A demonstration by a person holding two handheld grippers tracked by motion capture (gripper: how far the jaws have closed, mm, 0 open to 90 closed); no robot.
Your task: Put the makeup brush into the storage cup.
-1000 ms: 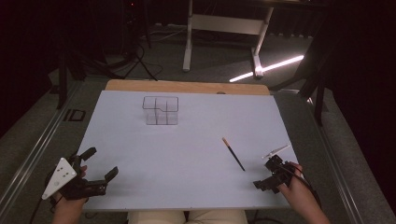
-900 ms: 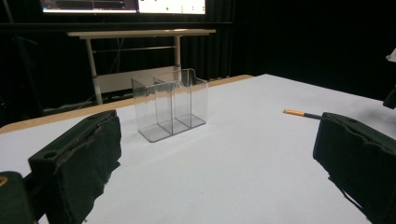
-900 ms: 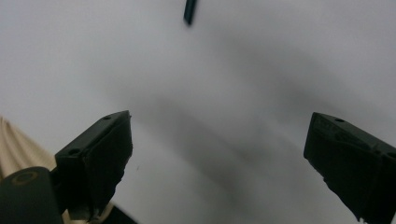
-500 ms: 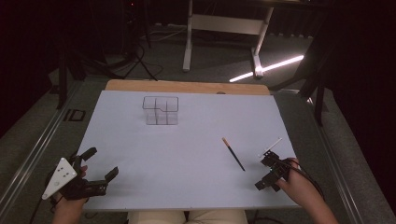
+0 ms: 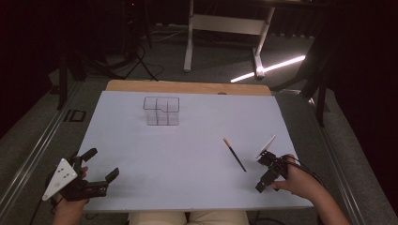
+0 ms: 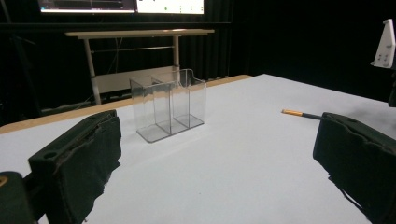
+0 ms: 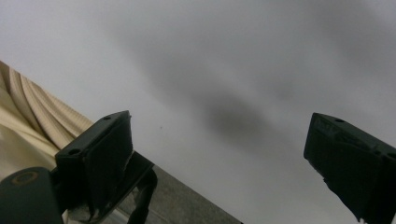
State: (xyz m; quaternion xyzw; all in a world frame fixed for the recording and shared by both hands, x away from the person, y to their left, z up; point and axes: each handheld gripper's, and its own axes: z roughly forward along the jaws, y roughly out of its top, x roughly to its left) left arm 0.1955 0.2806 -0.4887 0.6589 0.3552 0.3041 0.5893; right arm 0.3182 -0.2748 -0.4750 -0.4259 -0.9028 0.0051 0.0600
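Note:
A clear plastic organiser (image 5: 162, 111) with several compartments stands empty at the far middle-left of the white table top (image 5: 187, 154); the left gripper view has it (image 6: 169, 109) ahead between the jaws. A thin dark pencil with an orange end (image 5: 234, 154) lies flat at the right, also seen far off in the left gripper view (image 6: 301, 113). My left gripper (image 5: 103, 163) rests open and empty at the near left corner. My right gripper (image 5: 260, 173) is open and empty at the near right, just right of the pencil, pointing down at the table's front edge (image 7: 219, 154).
A wooden board (image 5: 187, 86) edges the table's far side. Behind it stand a white desk frame (image 5: 225, 23) and a bright light strip on the floor (image 5: 272, 68). Beige cloth (image 7: 28, 121) lies below the front edge in the right gripper view.
The right hand has turned a little and shifted slightly left near the pencil. The left gripper, pencil and organiser have not moved.

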